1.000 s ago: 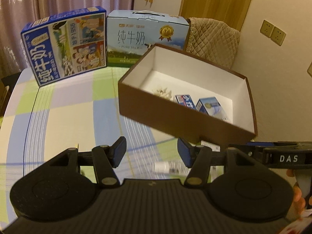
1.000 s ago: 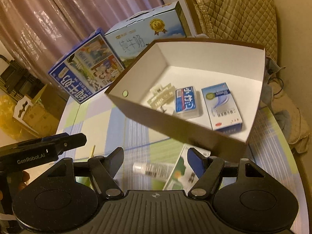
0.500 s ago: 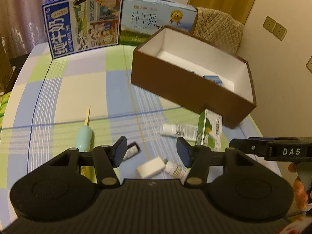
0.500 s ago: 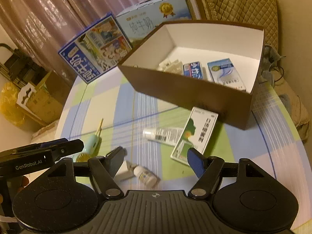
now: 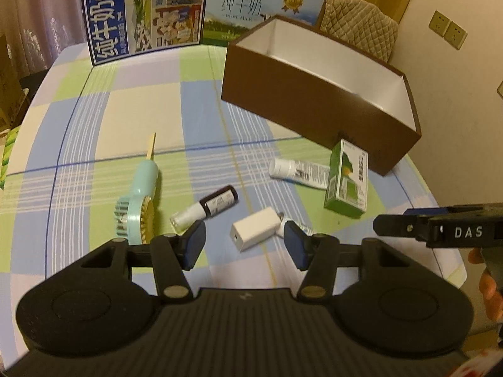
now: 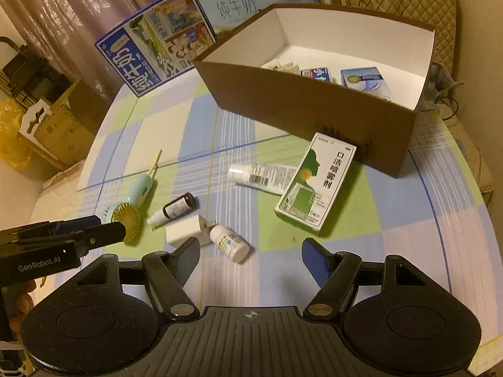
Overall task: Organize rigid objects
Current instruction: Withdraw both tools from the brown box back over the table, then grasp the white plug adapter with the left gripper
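Note:
Loose items lie on the checked tablecloth in front of a brown box [image 5: 301, 100] [image 6: 301, 106]: a green carton [image 5: 347, 180] [image 6: 316, 182], a white tube [image 5: 298, 169] [image 6: 257, 177], a dark vial [image 5: 207, 209] [image 6: 173, 209], a white adapter [image 5: 254, 232] [image 6: 184, 231], a small white bottle [image 6: 229, 242] and a mint handheld fan [image 5: 138, 201] [image 6: 132, 207]. My left gripper [image 5: 245, 245] hangs open above the adapter, empty. My right gripper [image 6: 251, 257] is open and empty above the small bottle. Inside the box lie two blue packets [image 6: 364, 80] and a pale clip.
Two milk cartons [image 5: 141, 15] [image 5: 261, 6] stand at the table's back edge behind the box. A quilted chair back [image 5: 358, 28] stands behind the box, by a wall with sockets. Cardboard boxes and a yellow bag [image 6: 12, 132] sit on the floor to the left.
Both grippers have drawn back from over the brown box and sunk toward the table. The loose items in front of the box, hidden before, have come into view.

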Demonstrator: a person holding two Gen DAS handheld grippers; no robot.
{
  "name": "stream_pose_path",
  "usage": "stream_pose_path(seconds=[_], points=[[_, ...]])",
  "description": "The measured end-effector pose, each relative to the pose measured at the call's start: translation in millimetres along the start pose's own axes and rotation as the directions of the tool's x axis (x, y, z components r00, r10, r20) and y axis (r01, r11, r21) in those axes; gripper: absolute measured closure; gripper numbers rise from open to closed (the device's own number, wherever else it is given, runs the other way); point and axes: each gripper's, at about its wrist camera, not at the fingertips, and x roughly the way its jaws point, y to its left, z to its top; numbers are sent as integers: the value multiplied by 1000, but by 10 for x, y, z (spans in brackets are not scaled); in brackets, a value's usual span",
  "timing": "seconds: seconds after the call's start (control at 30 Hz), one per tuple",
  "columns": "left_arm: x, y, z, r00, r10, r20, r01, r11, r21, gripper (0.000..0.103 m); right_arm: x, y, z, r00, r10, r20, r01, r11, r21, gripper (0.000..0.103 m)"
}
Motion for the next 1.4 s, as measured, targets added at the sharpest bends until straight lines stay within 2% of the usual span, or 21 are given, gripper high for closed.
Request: stream_pose_path(seconds=[0.5, 0.7, 1.07, 1.1, 1.17, 1.27, 1.4], points=[[430, -143, -206, 1000, 5, 2, -6, 987, 159, 53, 241, -233, -128, 999, -30, -36, 31, 999, 25, 34], [659, -219, -200, 1000, 11, -7, -8, 964, 265, 53, 299, -355, -158, 998, -42, -52, 44, 998, 49, 34], [1019, -377, -169, 1000, 13, -19, -4, 904, 427, 54, 338, -525, -201, 996, -59, -71, 65, 994, 84, 34], [1051, -385, -175, 999, 17, -27, -4, 900, 436, 55, 346, -527, -201, 996, -59, -72, 65, 994, 84, 34], [1074, -400, -191, 999, 28, -23, -15, 893, 450, 66, 362, -531, -197, 995, -60, -75, 66, 994, 82, 34], [1049, -370, -205, 1000, 17, -20, -7, 904, 428, 77, 396, -521, -178, 995, -59, -75, 65, 995, 73, 34], [979, -294, -244, 1000, 21, -5, -18, 942, 335, 81, 452, -498, -142, 996, -55, -72, 60, 996, 60, 34]])
